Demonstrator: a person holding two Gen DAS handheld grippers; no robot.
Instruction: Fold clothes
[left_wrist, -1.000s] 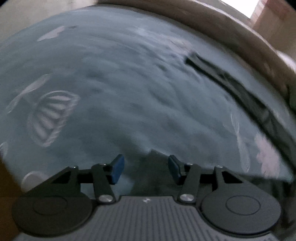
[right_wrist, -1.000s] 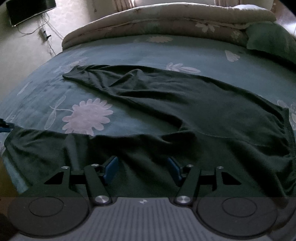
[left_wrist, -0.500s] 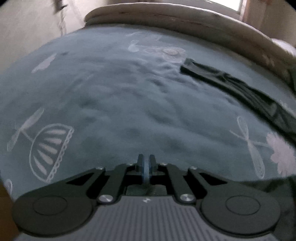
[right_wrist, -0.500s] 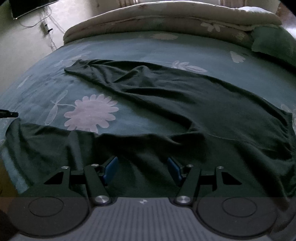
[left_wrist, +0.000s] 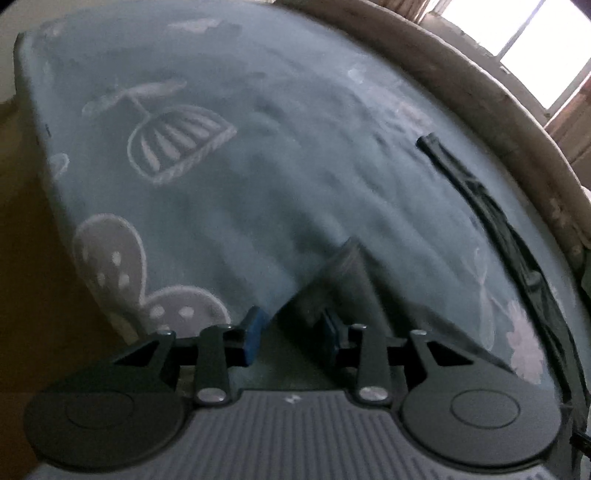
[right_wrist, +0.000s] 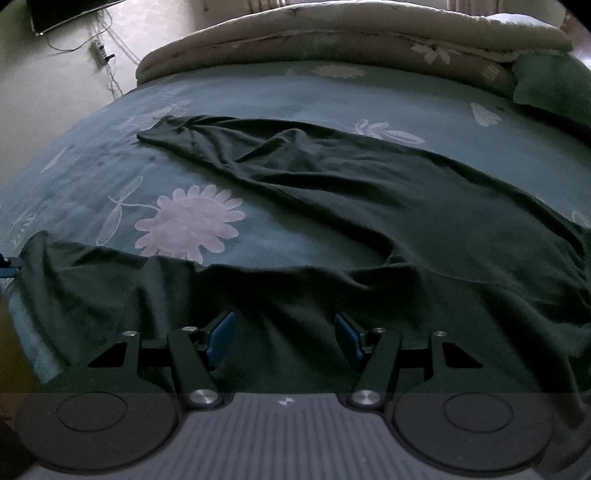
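A pair of dark green trousers (right_wrist: 369, 206) is lying spread across the bed (right_wrist: 258, 92), which is wearing a blue-green cover printed with pale flowers and leaves. The two legs are forking apart toward the bed's left side: the far leg is running diagonally to a narrow, gathered cuff (right_wrist: 159, 131) out in the middle of the cover, and the near leg is stretching along the near edge, its end (right_wrist: 37, 247) reaching almost to the near-left corner. Between them a large white flower (right_wrist: 188, 221) of the cover is showing. The cloth is looking soft and rumpled, with long creases on the far leg and a bunched ridge where the legs are meeting; the wider waist part is sitting toward the right edge.

The right gripper (right_wrist: 284, 338) is hovering over the near leg, its blue fingers standing wide with nothing pressed between them.

The left gripper (left_wrist: 291, 334) is sitting at the end of the near leg, its fingers having just been opening to a narrow gap; a blurred flap of the dark cloth (left_wrist: 332, 280) is lying between and ahead of them, and the pads are not pinching it.

A folded beige quilt (right_wrist: 351, 40) is lying along the far edge.
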